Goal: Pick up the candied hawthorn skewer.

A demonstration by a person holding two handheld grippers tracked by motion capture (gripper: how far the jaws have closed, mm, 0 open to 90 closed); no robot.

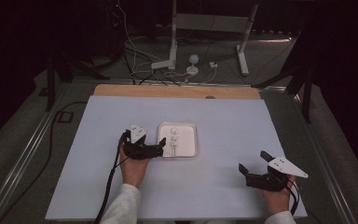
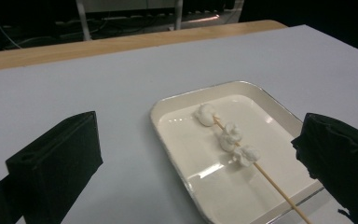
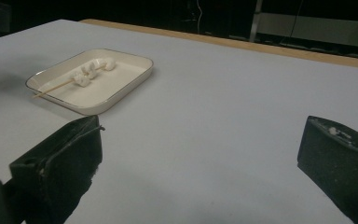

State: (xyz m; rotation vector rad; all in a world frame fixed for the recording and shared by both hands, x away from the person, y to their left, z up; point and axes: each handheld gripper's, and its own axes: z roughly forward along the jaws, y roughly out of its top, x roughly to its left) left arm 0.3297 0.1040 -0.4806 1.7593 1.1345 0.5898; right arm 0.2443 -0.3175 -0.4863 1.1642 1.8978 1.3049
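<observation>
A white rectangular tray (image 1: 191, 151) lies near the middle of the white table top. In it rests a wooden skewer (image 2: 279, 189) threaded with three white marshmallows (image 2: 230, 135), its bare stick end toward me. My left gripper (image 1: 161, 145) is open at the tray's left edge, and its jaws straddle the tray's near corner (image 2: 196, 135) without touching the skewer. My right gripper (image 1: 254, 162) is open and empty over bare table at the front right, well apart from the tray (image 3: 116, 100) and the marshmallows (image 3: 91, 70).
The white board (image 1: 214, 191) covers a wooden table whose far edge (image 1: 177, 91) shows at the back. Beyond it, a white stand (image 1: 209, 23) and loose cables (image 1: 140, 70) lie on the floor. A cable (image 1: 109, 186) trails from the left gripper.
</observation>
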